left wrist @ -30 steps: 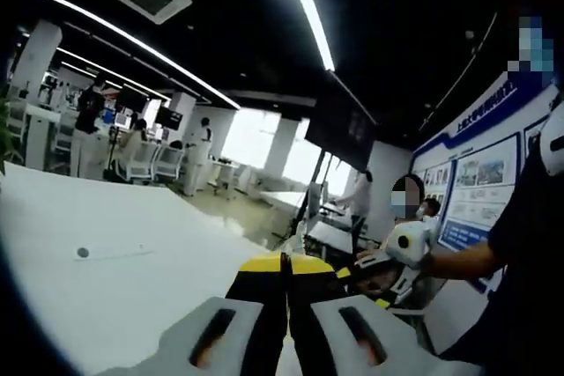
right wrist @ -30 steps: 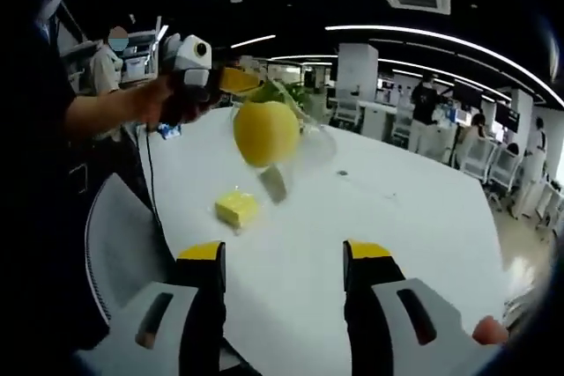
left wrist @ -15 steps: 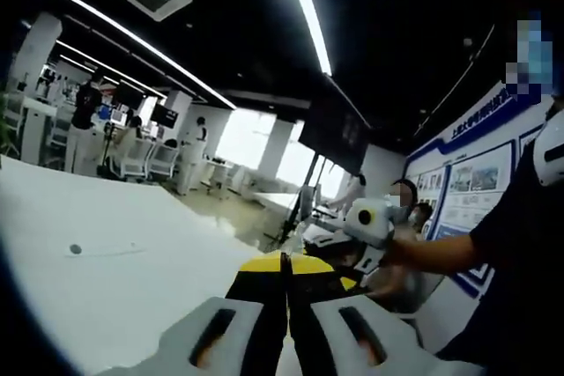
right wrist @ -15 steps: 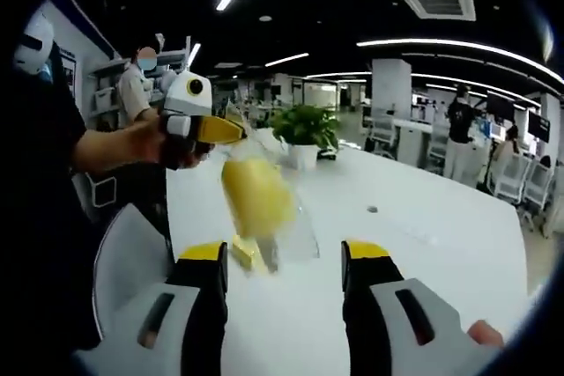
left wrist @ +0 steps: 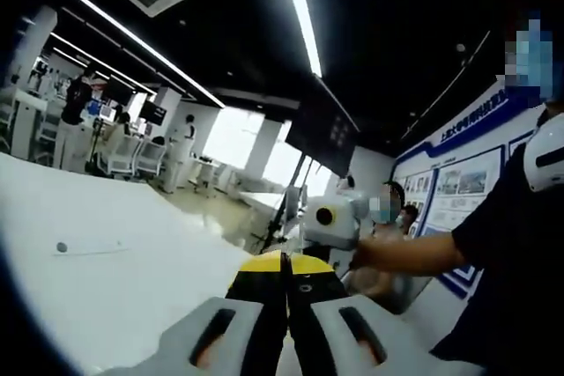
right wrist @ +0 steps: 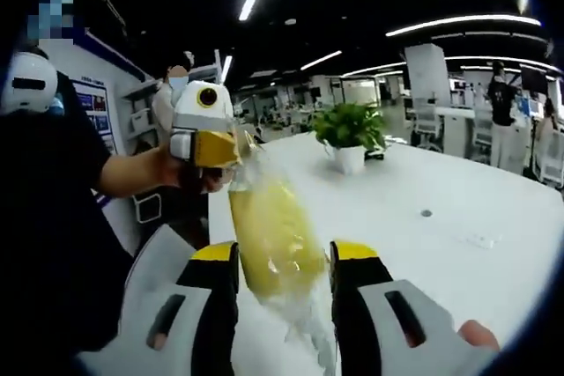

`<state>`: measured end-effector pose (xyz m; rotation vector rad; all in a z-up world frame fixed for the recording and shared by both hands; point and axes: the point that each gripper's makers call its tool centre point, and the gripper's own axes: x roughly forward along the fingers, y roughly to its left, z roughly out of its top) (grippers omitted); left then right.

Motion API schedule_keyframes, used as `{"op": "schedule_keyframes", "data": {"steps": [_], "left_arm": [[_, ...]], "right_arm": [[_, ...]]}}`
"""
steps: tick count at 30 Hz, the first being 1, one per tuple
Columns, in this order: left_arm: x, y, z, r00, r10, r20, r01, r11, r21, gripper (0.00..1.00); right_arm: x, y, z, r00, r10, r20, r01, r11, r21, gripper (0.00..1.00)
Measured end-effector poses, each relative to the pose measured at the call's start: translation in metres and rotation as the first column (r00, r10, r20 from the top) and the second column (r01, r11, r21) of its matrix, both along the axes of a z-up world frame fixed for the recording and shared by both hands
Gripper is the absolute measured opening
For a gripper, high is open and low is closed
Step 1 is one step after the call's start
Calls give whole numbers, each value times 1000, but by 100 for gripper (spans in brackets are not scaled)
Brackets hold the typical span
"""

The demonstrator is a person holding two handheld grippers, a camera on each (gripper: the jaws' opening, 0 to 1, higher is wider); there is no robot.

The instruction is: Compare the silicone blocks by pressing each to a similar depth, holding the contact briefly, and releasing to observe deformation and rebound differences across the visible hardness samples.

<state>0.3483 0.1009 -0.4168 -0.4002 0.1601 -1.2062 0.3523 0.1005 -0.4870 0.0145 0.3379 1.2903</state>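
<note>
1. Above the white tabletop (right wrist: 458,217), the left gripper (right wrist: 211,149) holds up a clear bag (right wrist: 269,235) with a yellow block inside, fingers together on its top edge.
2. Right gripper (right wrist: 284,257): fingers apart, flanking the bag.
3. Step, judged: squeezing the bagged sample; next, close gently to a set depth.
4. Nearby: potted plant (right wrist: 350,134), well apart; nothing blocks the squeeze.
</note>
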Motion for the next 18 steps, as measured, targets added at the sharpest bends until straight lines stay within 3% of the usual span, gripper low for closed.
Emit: {"op": "schedule_keyframes", "data": {"steps": [5, 10, 18], "left_arm": [[-2, -3, -3, 1000, -12, -20, 12, 1000, -2, 0], [1, 0, -3, 1000, -5, -29, 4, 1000, -13, 0], [4, 1, -10, 999, -2, -44, 1, 1000, -5, 0]], "right_arm": [[-1, 7, -5, 996, 17, -92, -11, 998, 63, 35], [0, 9, -2, 997, -3, -76, 10, 995, 97, 29], [-3, 9, -8, 996, -7, -92, 13, 998, 62, 20]]}}
